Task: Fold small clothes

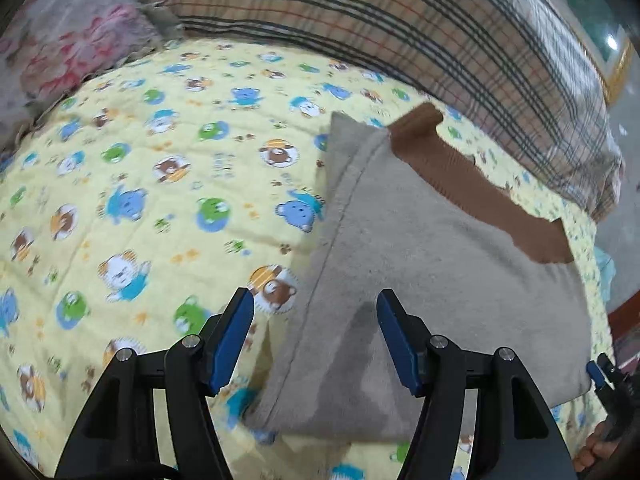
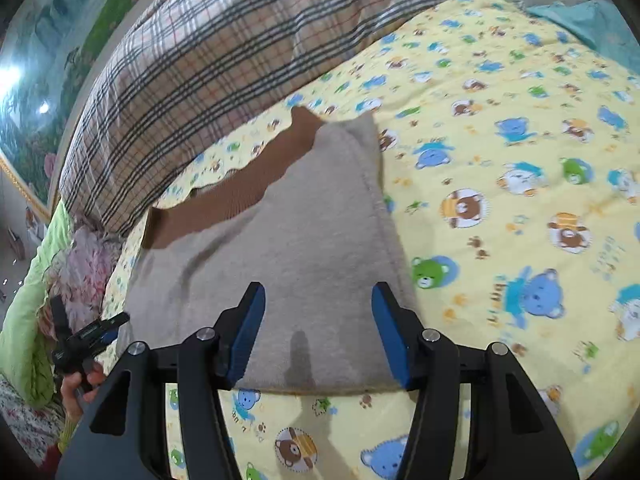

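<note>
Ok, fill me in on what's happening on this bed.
A person holds a tool in each hand over a small grey garment with a brown ribbed band, lying folded on a yellow bear-print quilt. The left tool and right tool both hover open at its near edge, gripping nothing. A plaid pillow lies behind.

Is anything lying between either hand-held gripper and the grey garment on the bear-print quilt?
Nothing visible. The grey garment lies flat on the bear-print quilt, directly ahead of the open left hand-held gripper and the open right hand-held gripper. The plaid pillow sits beyond it, not in the way.
</note>
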{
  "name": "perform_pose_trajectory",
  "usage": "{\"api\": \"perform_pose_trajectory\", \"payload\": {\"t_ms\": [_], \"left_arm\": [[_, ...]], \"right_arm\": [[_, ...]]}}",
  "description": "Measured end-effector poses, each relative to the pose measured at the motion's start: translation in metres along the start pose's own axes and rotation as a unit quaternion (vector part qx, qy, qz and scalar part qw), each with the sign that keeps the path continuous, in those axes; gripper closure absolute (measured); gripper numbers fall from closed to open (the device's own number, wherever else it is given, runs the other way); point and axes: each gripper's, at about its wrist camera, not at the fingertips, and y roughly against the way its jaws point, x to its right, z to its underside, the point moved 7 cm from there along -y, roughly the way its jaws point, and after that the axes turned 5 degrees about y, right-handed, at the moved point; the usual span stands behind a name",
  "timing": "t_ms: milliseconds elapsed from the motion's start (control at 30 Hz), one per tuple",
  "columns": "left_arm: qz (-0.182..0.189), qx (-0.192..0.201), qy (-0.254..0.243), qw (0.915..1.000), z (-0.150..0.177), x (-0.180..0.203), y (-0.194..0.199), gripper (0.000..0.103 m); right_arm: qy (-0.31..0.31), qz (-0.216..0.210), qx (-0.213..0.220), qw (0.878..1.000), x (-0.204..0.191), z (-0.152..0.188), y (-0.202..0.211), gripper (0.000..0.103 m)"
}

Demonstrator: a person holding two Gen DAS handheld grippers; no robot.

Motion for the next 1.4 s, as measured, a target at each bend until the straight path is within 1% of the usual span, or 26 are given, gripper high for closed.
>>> {"api": "perform_pose_trajectory", "payload": {"t_ms": [67,133,233,300,367,467,600,667,767,933,1067,1133,1200,1233,1267,1300,1367,1400], "left_arm": [[-0.001,0.004,0.004,1.0,0.008,-0.002,0.013,0.039],[0.001,0.007,0.015,0.9999,0.017,-0.005,0.025,0.038],[0.005,0.003,0.049,0.9988,0.031,-0.015,0.04,0.036],[0.01,-0.002,0.066,0.9977,0.047,-0.02,0.05,0.036],[0.018,-0.009,0.073,0.9971,0.057,-0.019,0.053,0.036],[0.04,-0.029,0.087,0.995,0.075,-0.012,0.052,0.036],[0.051,-0.042,0.099,0.9929,0.082,-0.002,0.037,0.036],[0.057,-0.042,0.109,0.9915,0.082,-0.001,0.03,0.036],[0.06,-0.028,0.124,0.99,0.077,0.002,0.019,0.035],[0.071,-0.004,0.151,0.986,0.055,0.005,0.001,0.031],[0.078,0.017,0.168,0.9826,0.037,0.008,-0.012,0.032],[0.075,0.025,0.172,0.9819,0.029,0.01,-0.018,0.033],[0.07,0.033,0.167,0.9829,0.024,0.014,-0.022,0.044],[0.073,0.033,0.161,0.9836,0.022,0.017,-0.024,0.061],[0.081,0.029,0.157,0.9838,0.021,0.02,-0.027,0.074],[0.088,0.024,0.153,0.9841,0.02,0.024,-0.029,0.078],[0.084,0.031,0.139,0.9862,0.018,0.029,-0.028,0.088],[0.079,0.036,0.127,0.9881,0.016,0.034,-0.026,0.09]], "right_arm": [[0.004,0.001,0.006,1.0,-0.005,-0.001,0.004,0.046],[0.011,-0.012,0.014,1.0,-0.016,0.0,0.007,0.046],[0.03,-0.027,0.022,0.999,-0.032,0.005,0.009,0.046],[0.041,-0.042,0.025,0.998,-0.041,0.008,0.007,0.046],[0.05,-0.059,0.025,0.997,-0.049,0.014,0.004,0.046],[0.063,-0.077,0.023,0.995,-0.057,0.022,-0.002,0.046],[0.085,-0.096,0.023,0.991,-0.066,0.029,-0.004,0.046],[0.092,-0.107,0.025,0.99,-0.069,0.03,-0.003,0.046],[0.09,-0.119,0.027,0.988,-0.069,0.031,-0.003,0.046],[0.069,-0.126,0.022,0.989,-0.062,0.032,-0.009,0.046],[0.062,-0.13,0.02,0.989,-0.06,0.032,-0.011,0.046],[0.058,-0.134,0.019,0.989,-0.059,0.033,-0.012,0.046],[0.054,-0.136,0.018,0.989,-0.058,0.033,-0.013,0.046],[0.054,-0.139,0.016,0.989,-0.058,0.033,-0.014,0.046],[0.052,-0.141,0.014,0.989,-0.058,0.034,-0.015,0.046],[0.051,-0.142,0.013,0.989,-0.057,0.034,-0.016,0.046],[0.048,-0.146,0.011,0.988,-0.057,0.035,-0.017,0.046],[0.046,-0.149,0.01,0.988,-0.057,0.035,-0.017,0.046]]}}
